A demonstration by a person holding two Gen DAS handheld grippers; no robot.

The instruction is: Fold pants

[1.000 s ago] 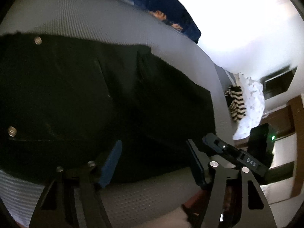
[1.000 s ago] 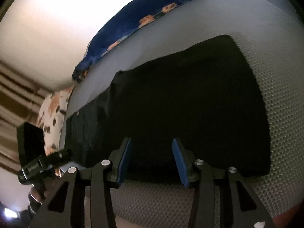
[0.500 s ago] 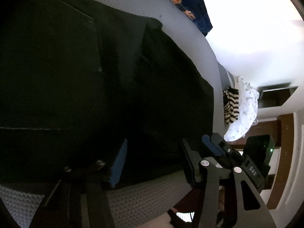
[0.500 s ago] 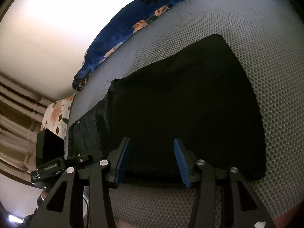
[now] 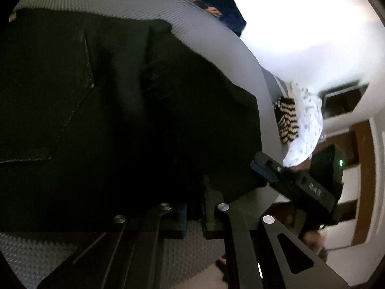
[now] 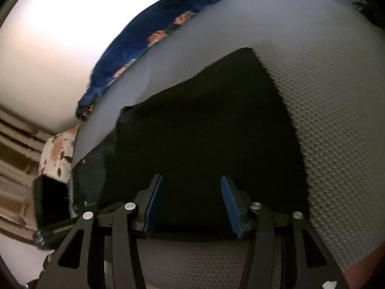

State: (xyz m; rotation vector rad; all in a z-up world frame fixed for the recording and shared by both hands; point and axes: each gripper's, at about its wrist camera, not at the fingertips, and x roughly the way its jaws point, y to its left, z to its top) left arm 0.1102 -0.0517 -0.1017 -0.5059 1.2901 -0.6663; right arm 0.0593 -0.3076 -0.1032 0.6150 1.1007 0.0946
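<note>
Black pants (image 5: 125, 110) lie flat on a grey textured mattress (image 5: 168, 12), a back pocket showing at the left. My left gripper (image 5: 194, 213) is shut on the near edge of the pants. In the right wrist view the pants (image 6: 204, 132) lie folded over, spread across the mattress (image 6: 324, 84). My right gripper (image 6: 191, 204) is open, its blue pads either side of the near edge of the pants. The right gripper also shows in the left wrist view (image 5: 264, 171) at the pants' right edge.
A dark blue patterned blanket (image 6: 144, 38) lies along the far side of the mattress. Striped and white dotted clothes (image 5: 298, 125) sit at the right end. A floral pillow (image 6: 57, 154) is at the left. White wall behind.
My left gripper has closed from open onto the near edge of the pants. My right gripper stays open at the near edge and has shifted slightly.
</note>
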